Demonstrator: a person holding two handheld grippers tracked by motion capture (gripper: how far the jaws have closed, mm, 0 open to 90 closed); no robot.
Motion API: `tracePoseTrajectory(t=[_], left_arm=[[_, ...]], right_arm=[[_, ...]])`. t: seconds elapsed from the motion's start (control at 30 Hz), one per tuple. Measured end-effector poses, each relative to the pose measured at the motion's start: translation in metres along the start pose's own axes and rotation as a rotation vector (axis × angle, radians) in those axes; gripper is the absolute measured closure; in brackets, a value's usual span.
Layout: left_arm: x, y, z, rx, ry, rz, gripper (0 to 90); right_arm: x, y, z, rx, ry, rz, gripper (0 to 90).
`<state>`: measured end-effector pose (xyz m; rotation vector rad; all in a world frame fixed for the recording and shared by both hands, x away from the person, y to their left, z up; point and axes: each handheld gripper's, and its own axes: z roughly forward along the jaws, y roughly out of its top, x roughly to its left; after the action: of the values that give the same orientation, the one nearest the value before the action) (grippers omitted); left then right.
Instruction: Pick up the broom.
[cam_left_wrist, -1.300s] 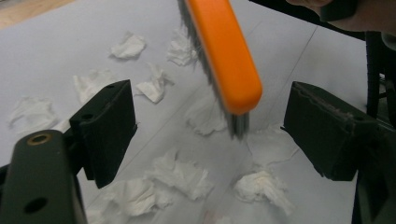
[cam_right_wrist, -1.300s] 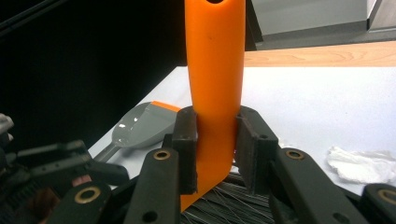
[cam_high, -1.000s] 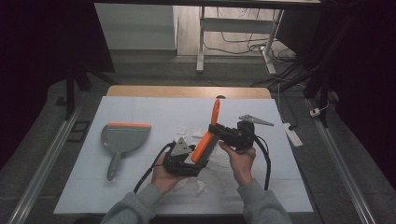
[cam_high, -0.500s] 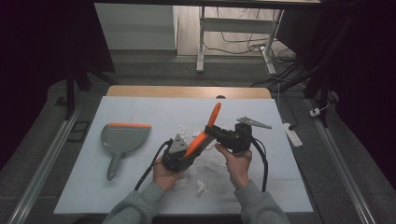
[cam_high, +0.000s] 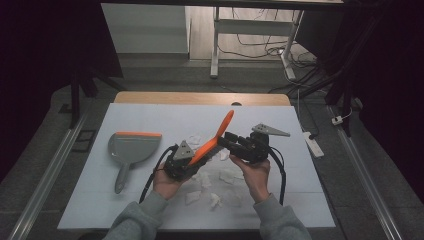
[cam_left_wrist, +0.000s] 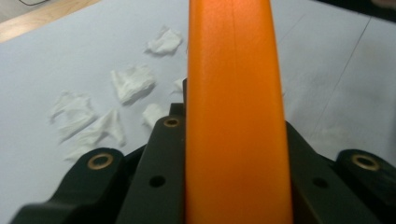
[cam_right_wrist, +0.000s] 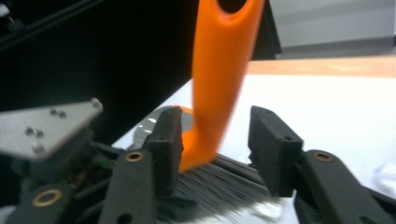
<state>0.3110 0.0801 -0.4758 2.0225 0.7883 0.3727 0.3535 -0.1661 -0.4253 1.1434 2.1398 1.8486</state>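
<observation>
Over on the left of the white table lies one grey dustpan with an orange strip along its front edge, handle pointing toward the person, well apart from everything else. Moving right, the left gripper is clenched tight on the brush; from its own camera the orange handle runs straight up between the black jaws, smooth plastic with a faint seam down the middle. So there's one brush, held up off the table near the middle, handle slanting up and away to the right, with dark grey bristles at the low end. From the right gripper's camera you can see a hanging hole at the top of the handle, and the picture is a bit blurred there. Scattered under and around the hands are crumpled white paper scraps, and I count roughly eight, though a few are partly hidden behind the grippers so don't quote me. Further right, the right gripper has just been opening up: its two jaws stand either side of the handle's lower end, one pad close against it and a clear gap at the other, so it's let go and isn't squeezing anything. Two grippers total, one in each hand, grey sleeves coming in from the bottom.
</observation>
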Motion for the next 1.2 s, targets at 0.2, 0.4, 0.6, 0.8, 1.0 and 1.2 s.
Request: tracePoseTrajectory(t=[0.2, 0.4, 0.6, 0.8, 1.0, 1.2], left_arm=[[0.011, 0.003, -0.014, 0.069, 0.007, 0.047, 80.4], [0.017, 0.004, -0.018, 0.144, -0.014, 0.08, 80.4], [0.021, 0.005, -0.02, 0.206, -0.032, 0.11, 80.4], [0.02, 0.005, -0.018, 0.237, -0.046, 0.118, 80.4], [0.016, 0.009, -0.015, 0.285, -0.046, 0.158, 80.4], [0.007, 0.017, -0.005, 0.352, -0.075, 0.229, 80.4]], right_arm=[[-0.002, 0.006, -0.01, 0.059, -0.02, -0.149, 40.6], [-0.005, 0.006, -0.018, 0.123, -0.033, -0.238, 35.0], [-0.008, 0.004, -0.029, 0.176, -0.027, -0.292, 33.2], [-0.006, 0.004, -0.037, 0.256, -0.019, -0.357, 34.9], [0.017, 0.005, -0.032, 0.315, 0.005, -0.476, 36.1], [0.032, 0.002, -0.023, 0.369, 0.004, -0.563, 35.4]])
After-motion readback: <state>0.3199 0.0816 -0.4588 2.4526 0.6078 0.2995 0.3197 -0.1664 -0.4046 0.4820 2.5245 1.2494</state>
